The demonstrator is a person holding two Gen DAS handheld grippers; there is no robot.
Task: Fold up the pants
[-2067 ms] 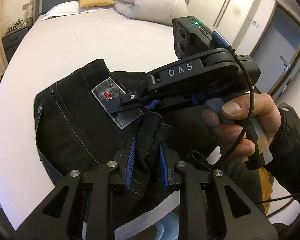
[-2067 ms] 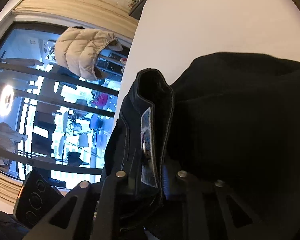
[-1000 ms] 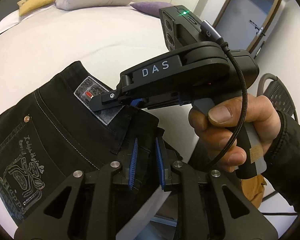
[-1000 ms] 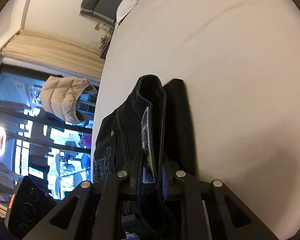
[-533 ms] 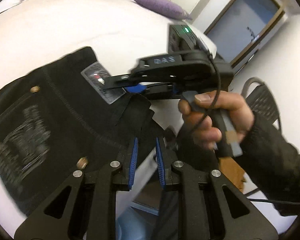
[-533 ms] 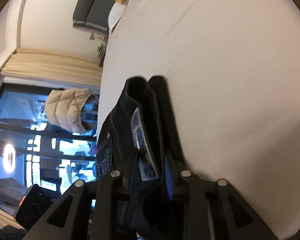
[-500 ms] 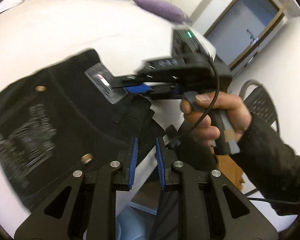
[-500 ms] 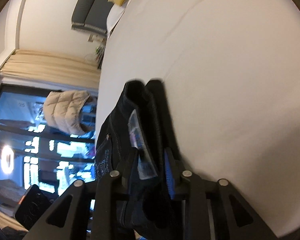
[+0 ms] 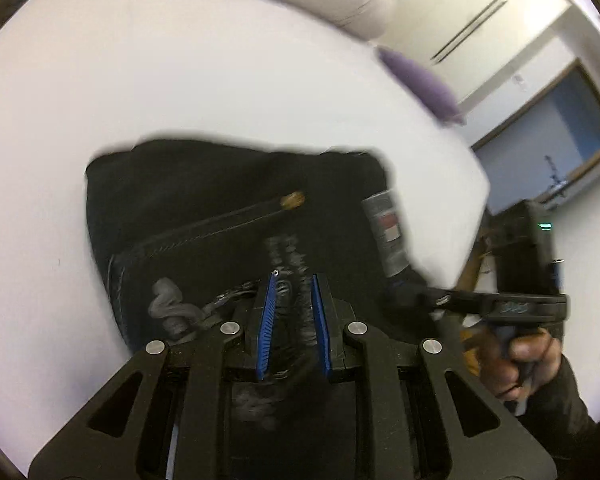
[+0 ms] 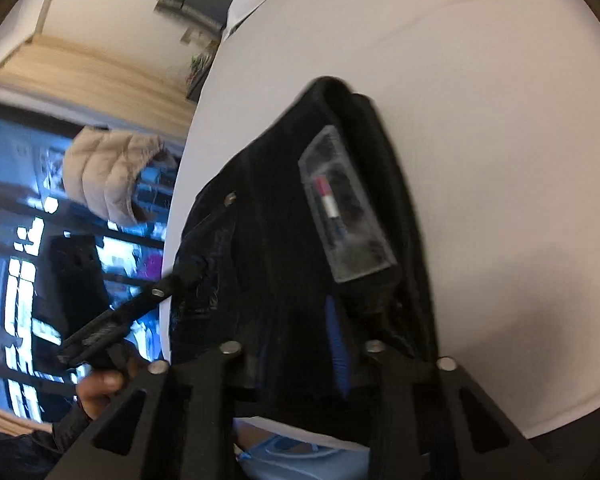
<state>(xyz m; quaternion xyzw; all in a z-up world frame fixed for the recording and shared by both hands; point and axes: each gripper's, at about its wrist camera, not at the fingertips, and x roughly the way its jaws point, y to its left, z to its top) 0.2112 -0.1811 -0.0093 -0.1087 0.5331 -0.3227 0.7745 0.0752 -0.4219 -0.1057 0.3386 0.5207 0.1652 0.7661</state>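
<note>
Left tongs [image 9: 293, 280] and right tongs [image 10: 300, 320] each clamped on black pants [image 9: 220, 184].

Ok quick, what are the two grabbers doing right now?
Left hand-held gripper: closed on the black jeans.
Right hand-held gripper: closed on the jeans' waistband.

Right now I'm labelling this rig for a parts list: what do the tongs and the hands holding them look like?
Left tongs: matte black triangulated frame, silver round bolts, ribbed blue pads. Right tongs: same black body, blurred pale lettering on the side, a green light on the black camera block above. The right hand is bare, with a dark sleeve.
</note>
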